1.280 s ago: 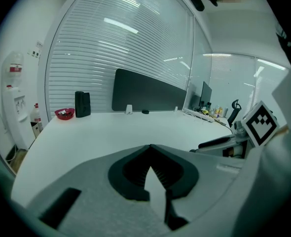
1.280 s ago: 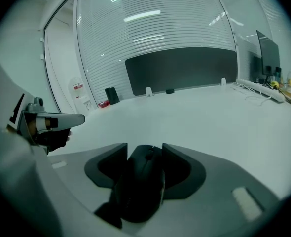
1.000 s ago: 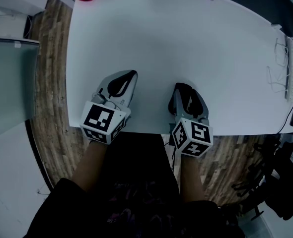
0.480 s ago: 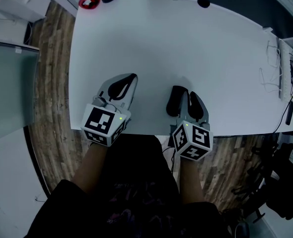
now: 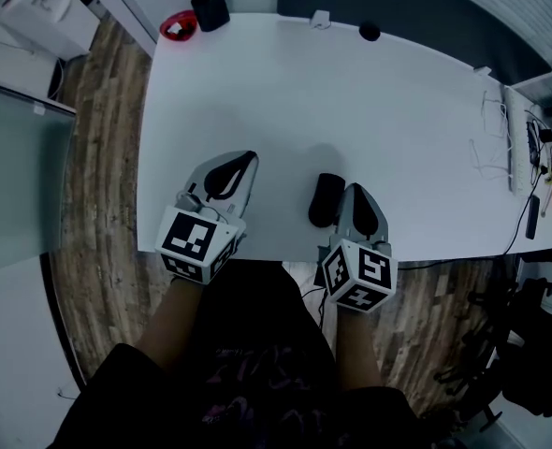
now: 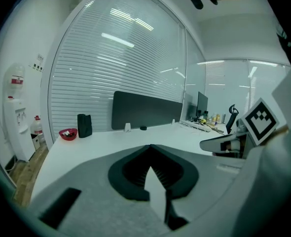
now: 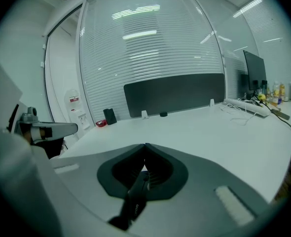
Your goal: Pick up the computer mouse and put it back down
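Our left claw (image 5: pixel 249 156) and right claw (image 5: pixel 355 189) are pressing their grey tapered jaws together on nothing. We are seeing black-and-white square markers on the right cube (image 5: pixel 360 274). The computer mouse (image 5: pixel 326 199), matte black and rounded, is lying on the smooth white worktop (image 5: pixel 398 120), just beside the right claw.

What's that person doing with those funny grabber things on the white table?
A person holds a two-jaw gripper in each hand over the near edge of a white table. A black computer mouse lies on the table just left of the right gripper, and nothing grips it. The right gripper's jaws are shut and empty. The left gripper, further left, is shut and empty too.
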`<control>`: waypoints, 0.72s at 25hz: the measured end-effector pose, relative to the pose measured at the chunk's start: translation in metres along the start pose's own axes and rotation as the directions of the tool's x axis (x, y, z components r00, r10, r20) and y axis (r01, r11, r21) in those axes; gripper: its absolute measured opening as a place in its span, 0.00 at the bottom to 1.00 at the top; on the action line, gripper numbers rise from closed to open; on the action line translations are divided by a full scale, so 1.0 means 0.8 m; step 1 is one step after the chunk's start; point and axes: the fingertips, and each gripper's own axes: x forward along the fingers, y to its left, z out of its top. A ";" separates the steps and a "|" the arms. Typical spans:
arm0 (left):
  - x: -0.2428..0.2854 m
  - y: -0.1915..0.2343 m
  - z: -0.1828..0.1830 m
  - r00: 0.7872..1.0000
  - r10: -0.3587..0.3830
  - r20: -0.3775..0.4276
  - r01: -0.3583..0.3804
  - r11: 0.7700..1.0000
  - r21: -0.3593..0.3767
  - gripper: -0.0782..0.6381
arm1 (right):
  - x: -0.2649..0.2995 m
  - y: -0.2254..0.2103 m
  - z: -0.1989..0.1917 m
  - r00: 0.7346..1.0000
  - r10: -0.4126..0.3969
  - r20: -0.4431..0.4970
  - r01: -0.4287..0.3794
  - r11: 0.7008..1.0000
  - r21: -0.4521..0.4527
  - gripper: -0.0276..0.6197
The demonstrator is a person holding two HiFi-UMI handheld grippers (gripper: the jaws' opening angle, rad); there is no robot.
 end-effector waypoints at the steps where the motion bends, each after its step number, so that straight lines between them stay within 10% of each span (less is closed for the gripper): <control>1: -0.003 -0.002 0.004 1.000 0.000 0.007 0.000 1.000 0.004 0.11 | -0.004 0.001 0.004 1.000 0.002 0.008 -0.002 1.000 -0.001 0.05; 18: -0.051 -0.046 0.089 0.988 0.017 0.154 -0.032 0.995 0.093 0.11 | -0.078 0.009 0.096 0.977 0.086 0.196 -0.079 0.996 -0.044 0.05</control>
